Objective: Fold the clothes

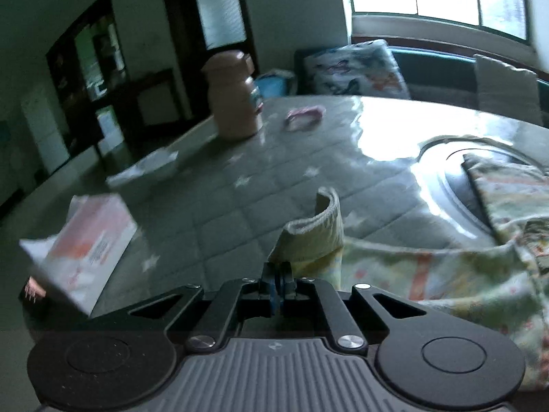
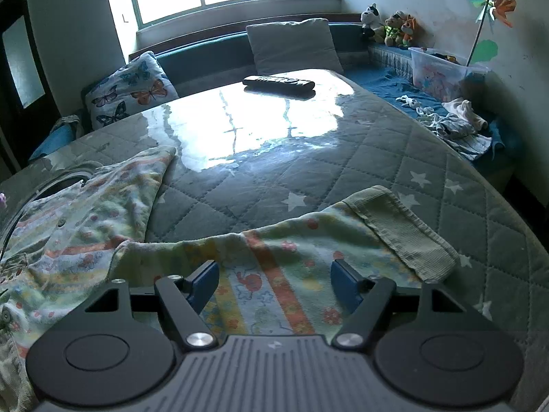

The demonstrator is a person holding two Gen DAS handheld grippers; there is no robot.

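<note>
A pale printed child's garment with orange stripes lies spread on the quilted table cover. My left gripper is shut on the garment's ribbed cuff, which stands up in front of the jaws, with the sleeve trailing right. My right gripper is open, its blue pads on either side of the other sleeve just above the cloth. That sleeve's ribbed cuff lies flat to the right.
In the left wrist view a pink bottle, a pink hair tie, a paper box and a white paper sit on the table. A remote control lies at the far edge. Cushions and a sofa stand behind.
</note>
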